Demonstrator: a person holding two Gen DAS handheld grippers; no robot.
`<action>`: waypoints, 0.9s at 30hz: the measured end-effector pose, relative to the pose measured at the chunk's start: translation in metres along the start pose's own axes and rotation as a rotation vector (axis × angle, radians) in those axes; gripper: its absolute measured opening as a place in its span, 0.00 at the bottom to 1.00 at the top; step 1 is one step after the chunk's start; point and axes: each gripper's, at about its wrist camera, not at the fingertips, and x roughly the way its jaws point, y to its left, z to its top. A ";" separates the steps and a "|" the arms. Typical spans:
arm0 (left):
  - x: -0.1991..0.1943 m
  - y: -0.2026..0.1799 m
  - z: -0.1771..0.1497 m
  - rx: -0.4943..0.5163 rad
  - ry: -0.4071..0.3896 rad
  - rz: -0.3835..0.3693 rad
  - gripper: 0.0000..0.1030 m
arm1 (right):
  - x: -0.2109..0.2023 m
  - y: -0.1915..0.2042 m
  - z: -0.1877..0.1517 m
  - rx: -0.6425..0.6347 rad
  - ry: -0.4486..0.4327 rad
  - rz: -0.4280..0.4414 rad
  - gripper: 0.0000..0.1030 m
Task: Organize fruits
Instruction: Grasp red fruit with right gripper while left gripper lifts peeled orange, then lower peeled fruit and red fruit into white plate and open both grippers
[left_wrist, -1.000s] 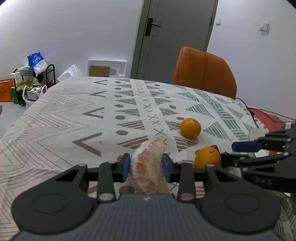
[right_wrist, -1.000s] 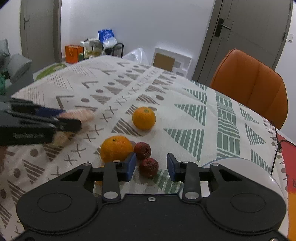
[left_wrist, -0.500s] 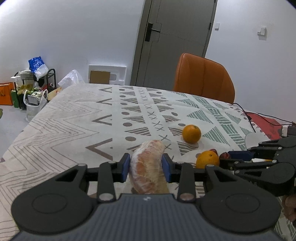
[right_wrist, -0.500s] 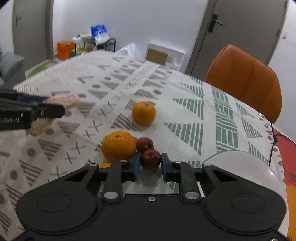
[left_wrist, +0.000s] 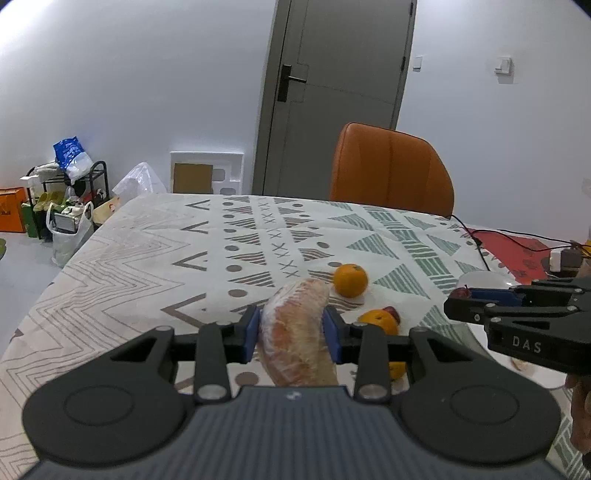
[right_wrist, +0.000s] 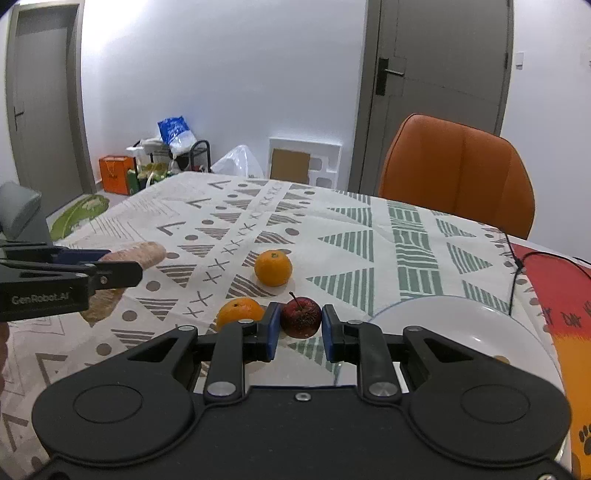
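My left gripper (left_wrist: 291, 334) is shut on a plastic-wrapped fruit wedge (left_wrist: 297, 332), held above the patterned tablecloth; the wedge also shows in the right wrist view (right_wrist: 142, 254). My right gripper (right_wrist: 298, 328) is shut on a small dark red fruit (right_wrist: 300, 316), lifted above the cloth beside a white plate (right_wrist: 461, 328). Two oranges lie on the cloth, one far (right_wrist: 273, 268) and one near (right_wrist: 239, 313). In the left wrist view the far orange (left_wrist: 351, 280), the near orange (left_wrist: 378, 320) and another red fruit (left_wrist: 391, 312) show, with the right gripper (left_wrist: 458, 301) at right.
An orange chair (right_wrist: 458, 170) stands at the table's far side. A black cable (right_wrist: 517, 258) and a red mat (right_wrist: 561, 295) lie at the right edge. A shelf with bags (left_wrist: 62, 195) stands on the floor at left.
My right gripper closed on the small red fruit and lifted it off the cloth. My left gripper rose higher with the wrapped wedge.
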 end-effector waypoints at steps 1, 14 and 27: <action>-0.002 -0.002 0.000 0.002 -0.002 -0.003 0.35 | -0.003 -0.002 -0.001 0.006 -0.005 0.000 0.21; -0.011 -0.041 0.000 0.050 -0.026 -0.050 0.35 | -0.035 -0.030 -0.019 0.084 -0.058 -0.030 0.21; -0.011 -0.084 0.000 0.094 -0.035 -0.100 0.35 | -0.059 -0.068 -0.041 0.161 -0.087 -0.077 0.21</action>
